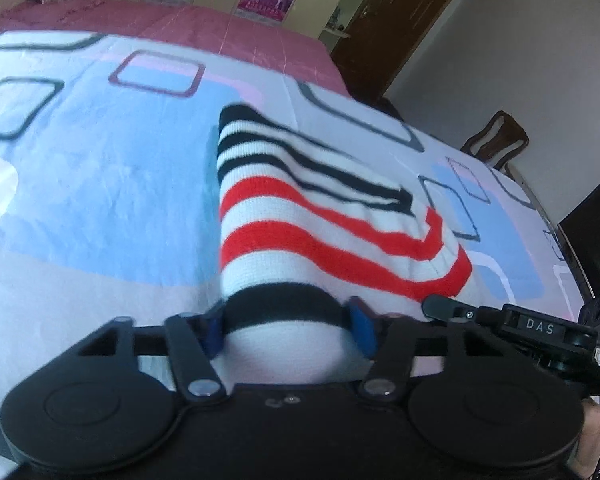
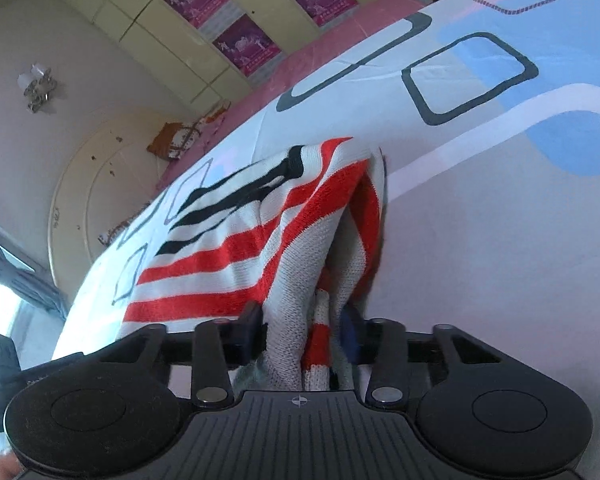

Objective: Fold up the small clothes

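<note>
While both grippers pinch it, the striped knit garment (image 1: 300, 216) lies on the bed (image 1: 100, 184).
Left gripper (image 1: 286, 330) and right gripper (image 2: 304, 340) fingers are closed on fabric at 6 o'clock; "DAS" label (image 1: 540, 327) at 4 o'clock.

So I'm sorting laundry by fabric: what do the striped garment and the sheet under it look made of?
Striped garment: a knit, probably cotton or acrylic yarn, matte; stitch rows show. Bed sheet: thin printed woven cloth, probably cotton or a blend, smooth and lightly creased.

Right gripper (image 2: 302, 336) clamped on bunched striped knit garment (image 2: 228, 248), red, white and black, draped over patterned bedsheet (image 2: 480, 240), purple posters (image 2: 246, 44) on cupboard doors behind
</note>
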A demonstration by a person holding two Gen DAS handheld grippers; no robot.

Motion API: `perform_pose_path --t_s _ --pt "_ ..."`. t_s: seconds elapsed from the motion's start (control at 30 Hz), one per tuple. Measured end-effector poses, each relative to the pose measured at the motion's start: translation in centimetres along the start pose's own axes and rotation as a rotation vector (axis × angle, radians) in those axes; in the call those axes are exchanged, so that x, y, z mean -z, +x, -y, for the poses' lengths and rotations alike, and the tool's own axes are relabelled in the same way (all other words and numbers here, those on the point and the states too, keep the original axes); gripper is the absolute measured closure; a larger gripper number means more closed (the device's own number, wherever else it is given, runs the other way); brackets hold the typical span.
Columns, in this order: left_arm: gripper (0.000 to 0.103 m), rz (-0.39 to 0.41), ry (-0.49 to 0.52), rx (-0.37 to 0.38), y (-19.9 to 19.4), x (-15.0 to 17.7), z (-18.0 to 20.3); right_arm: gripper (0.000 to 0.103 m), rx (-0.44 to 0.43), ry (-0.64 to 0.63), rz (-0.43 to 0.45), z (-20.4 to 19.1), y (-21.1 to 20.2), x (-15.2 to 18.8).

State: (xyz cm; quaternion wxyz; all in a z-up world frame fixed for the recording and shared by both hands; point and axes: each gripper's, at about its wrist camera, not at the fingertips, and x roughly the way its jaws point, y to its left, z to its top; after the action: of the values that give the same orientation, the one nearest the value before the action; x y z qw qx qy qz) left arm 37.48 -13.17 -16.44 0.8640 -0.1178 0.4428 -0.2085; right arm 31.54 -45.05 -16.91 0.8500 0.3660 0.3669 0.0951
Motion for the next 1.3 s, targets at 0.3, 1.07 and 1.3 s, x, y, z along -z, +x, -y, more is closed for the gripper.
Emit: perform_pose_path --t_s 0.3,1.07,1.3 --pt "0.06 0.076 0.021 0.033 -4.5 -1.3 -0.5 0.071 -0.066 -0.058 0.06 -5.8 -2.4 0.5" --pt "0.06 0.209 0.037 -0.13 -21.5 -3.8 -27.5 0.071 -0.177 -0.164 0.009 -33.6 18.3 13.7" --pt "0.059 0.234 0.077 -0.206 -20.6 -2.1 -31.6 0.071 -0.147 -0.191 -0.023 -34.7 22.9 15.1"
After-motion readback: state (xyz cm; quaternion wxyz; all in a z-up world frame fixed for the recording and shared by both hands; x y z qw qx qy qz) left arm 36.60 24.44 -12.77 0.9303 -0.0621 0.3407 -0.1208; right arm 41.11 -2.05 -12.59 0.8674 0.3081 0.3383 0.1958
